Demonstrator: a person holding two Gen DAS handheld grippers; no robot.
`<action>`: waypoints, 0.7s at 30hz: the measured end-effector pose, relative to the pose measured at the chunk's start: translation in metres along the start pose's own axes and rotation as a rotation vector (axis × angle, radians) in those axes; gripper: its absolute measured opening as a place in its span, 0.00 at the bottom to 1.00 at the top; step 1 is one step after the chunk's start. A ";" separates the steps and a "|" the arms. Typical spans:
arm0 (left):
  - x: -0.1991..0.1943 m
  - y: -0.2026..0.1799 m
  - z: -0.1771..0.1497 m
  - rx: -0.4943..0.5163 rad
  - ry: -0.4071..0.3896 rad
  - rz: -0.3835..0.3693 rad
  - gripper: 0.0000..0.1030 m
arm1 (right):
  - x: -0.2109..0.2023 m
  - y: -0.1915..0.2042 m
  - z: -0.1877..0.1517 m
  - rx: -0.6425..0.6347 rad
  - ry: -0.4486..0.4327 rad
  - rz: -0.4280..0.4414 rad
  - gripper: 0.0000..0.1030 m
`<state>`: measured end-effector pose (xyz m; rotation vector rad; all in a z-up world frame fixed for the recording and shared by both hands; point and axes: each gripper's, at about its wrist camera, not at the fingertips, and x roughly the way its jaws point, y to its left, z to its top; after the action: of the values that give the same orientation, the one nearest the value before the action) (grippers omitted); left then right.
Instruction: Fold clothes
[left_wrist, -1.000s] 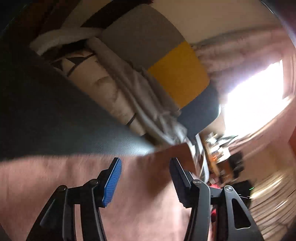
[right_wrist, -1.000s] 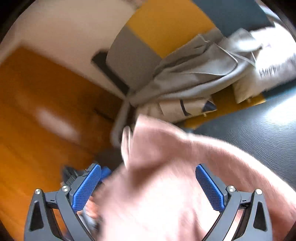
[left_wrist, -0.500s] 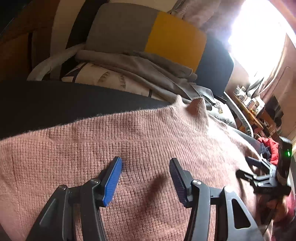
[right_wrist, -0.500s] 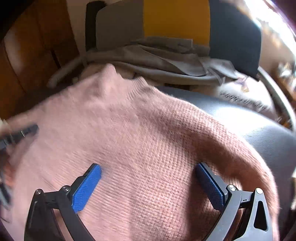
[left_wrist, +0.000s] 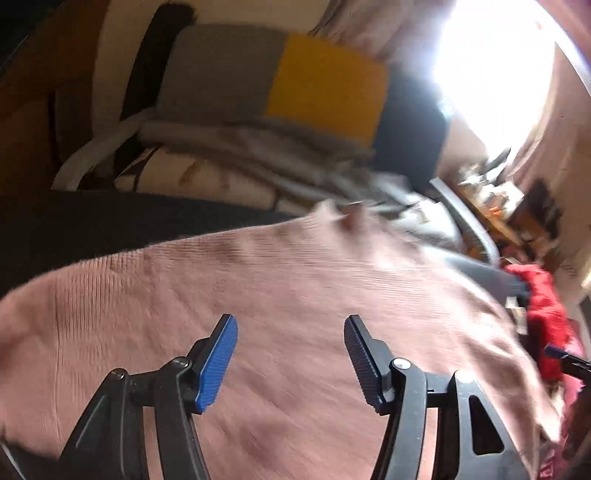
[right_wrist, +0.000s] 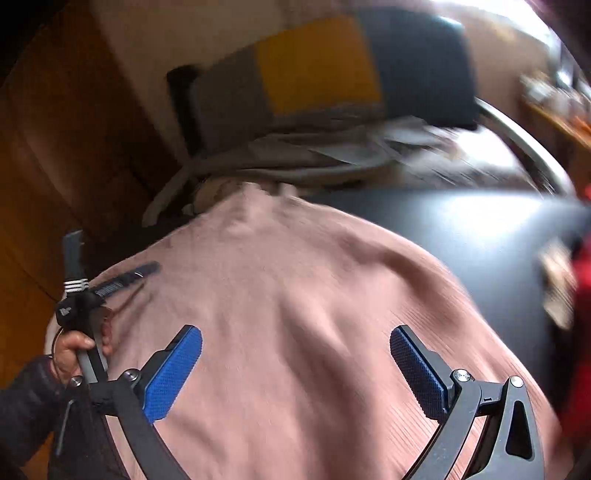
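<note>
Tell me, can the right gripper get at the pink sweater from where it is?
Probably yes. The right gripper is open right over the sweater, with nothing between its fingers and the knit.

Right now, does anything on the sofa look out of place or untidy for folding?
Yes. Behind the pink sweater, a grey garment lies crumpled in a heap against the striped cushion, not folded. A red garment is bunched at the sweater's right edge. The sweater itself shows a few ridges.
</note>
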<state>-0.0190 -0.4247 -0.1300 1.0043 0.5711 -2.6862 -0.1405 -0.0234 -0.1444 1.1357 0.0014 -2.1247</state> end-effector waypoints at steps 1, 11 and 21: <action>-0.011 -0.012 -0.008 0.020 -0.013 -0.014 0.59 | -0.023 -0.021 -0.015 0.042 0.003 -0.032 1.00; -0.031 -0.102 -0.094 0.108 0.101 -0.130 0.60 | -0.128 -0.154 -0.161 0.245 -0.003 -0.412 0.97; -0.026 -0.088 -0.110 0.029 0.101 -0.193 0.62 | -0.066 -0.157 -0.171 0.123 0.076 -0.456 1.00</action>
<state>0.0351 -0.2966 -0.1646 1.1534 0.6829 -2.8294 -0.0857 0.1858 -0.2508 1.3917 0.1830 -2.5039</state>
